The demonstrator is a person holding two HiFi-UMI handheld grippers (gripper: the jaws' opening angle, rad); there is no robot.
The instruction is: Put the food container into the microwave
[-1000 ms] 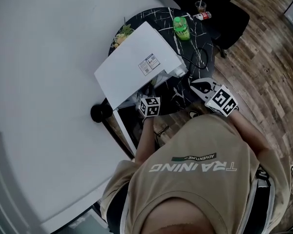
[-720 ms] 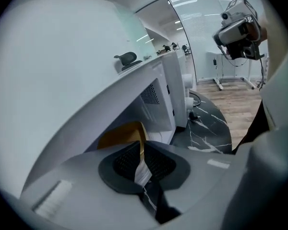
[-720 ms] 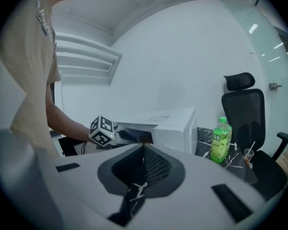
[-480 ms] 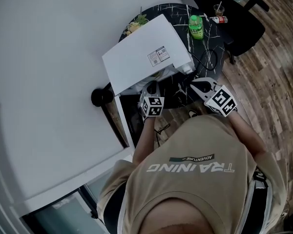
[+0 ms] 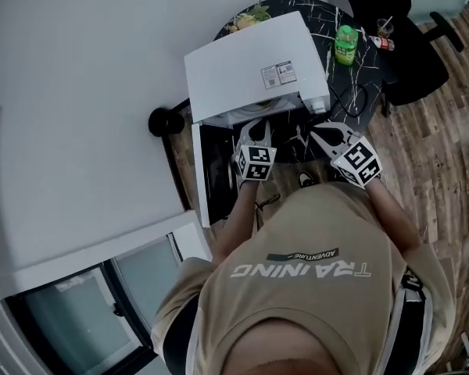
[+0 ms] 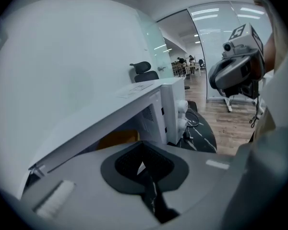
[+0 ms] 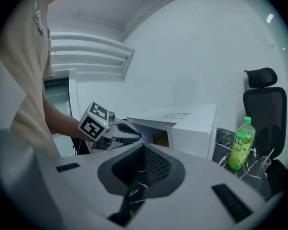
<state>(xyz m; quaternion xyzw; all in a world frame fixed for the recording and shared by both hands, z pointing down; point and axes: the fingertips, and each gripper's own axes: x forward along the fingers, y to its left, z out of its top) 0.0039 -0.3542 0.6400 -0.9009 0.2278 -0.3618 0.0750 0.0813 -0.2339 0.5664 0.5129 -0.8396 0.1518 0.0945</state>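
Jaws of left gripper (image 5: 255, 131) together, nothing between; tips at mouth of open microwave (image 5: 250, 61), door (image 5: 213, 170) swung out to its left. Jaws of right gripper (image 5: 324, 135) together, empty, near microwave's front corner. Cannot pin down food container: yellowish shape (image 6: 117, 139) in cavity ahead of left gripper. Green bottle (image 7: 242, 143) beyond right gripper.

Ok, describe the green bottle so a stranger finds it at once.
Find the round black marble table carrying the white microwave. The green bottle stands upright to the microwave's right; its bright green body and cap match nothing beside it.
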